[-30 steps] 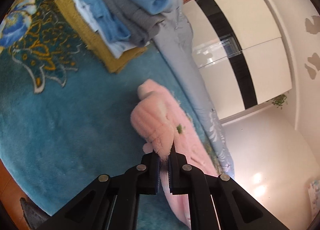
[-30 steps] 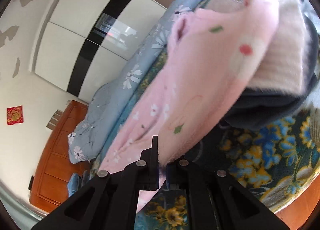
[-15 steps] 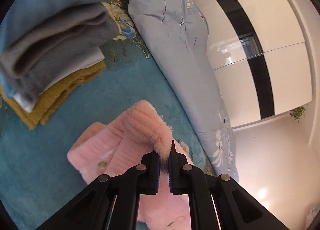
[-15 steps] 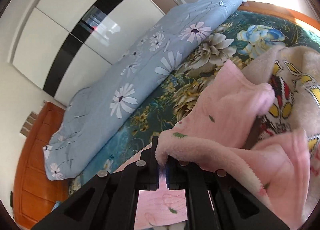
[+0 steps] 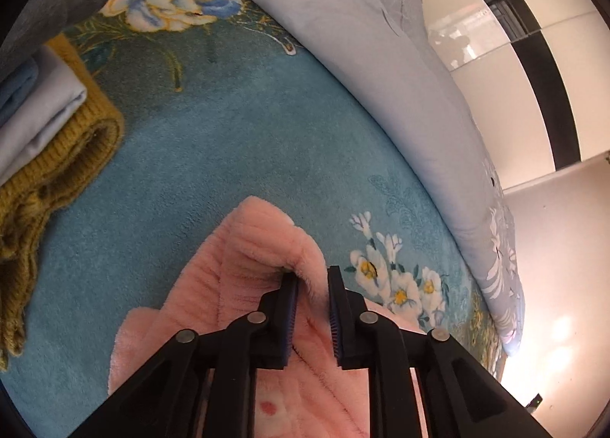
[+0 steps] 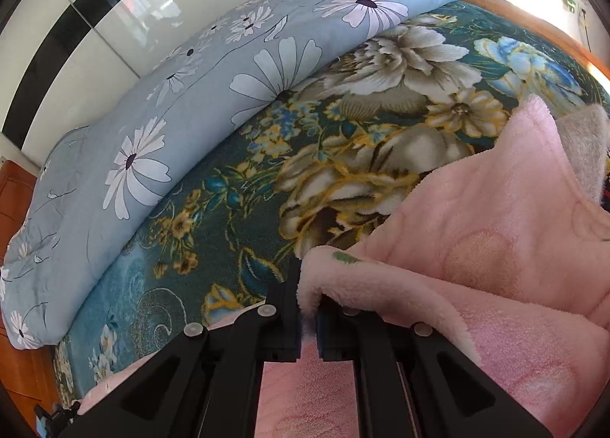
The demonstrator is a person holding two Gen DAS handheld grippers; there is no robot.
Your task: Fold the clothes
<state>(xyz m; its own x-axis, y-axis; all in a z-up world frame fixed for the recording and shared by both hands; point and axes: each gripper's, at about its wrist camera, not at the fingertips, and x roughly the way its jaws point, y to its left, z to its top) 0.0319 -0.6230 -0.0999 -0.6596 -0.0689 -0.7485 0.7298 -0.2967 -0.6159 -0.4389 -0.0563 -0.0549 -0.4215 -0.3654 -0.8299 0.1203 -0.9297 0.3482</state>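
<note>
Now the left hand-held gripper (image 5: 312, 281) gapes slightly around the pink fleece garment (image 5: 244, 270); the right hand-held gripper (image 6: 309, 304) pinches it.

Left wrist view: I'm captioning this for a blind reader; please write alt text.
The left gripper has its fingers parted around a fold of a pink fleece garment lying on a teal floral blanket. Folded clothes are stacked at left.

- The left gripper (image 5: 312, 287) is pointing forward and down, its jaws standing slightly apart with pink fleece lying between them.
- The right gripper (image 6: 308, 308) is reaching forward, its jaws pinching a pink fleece edge.
</note>
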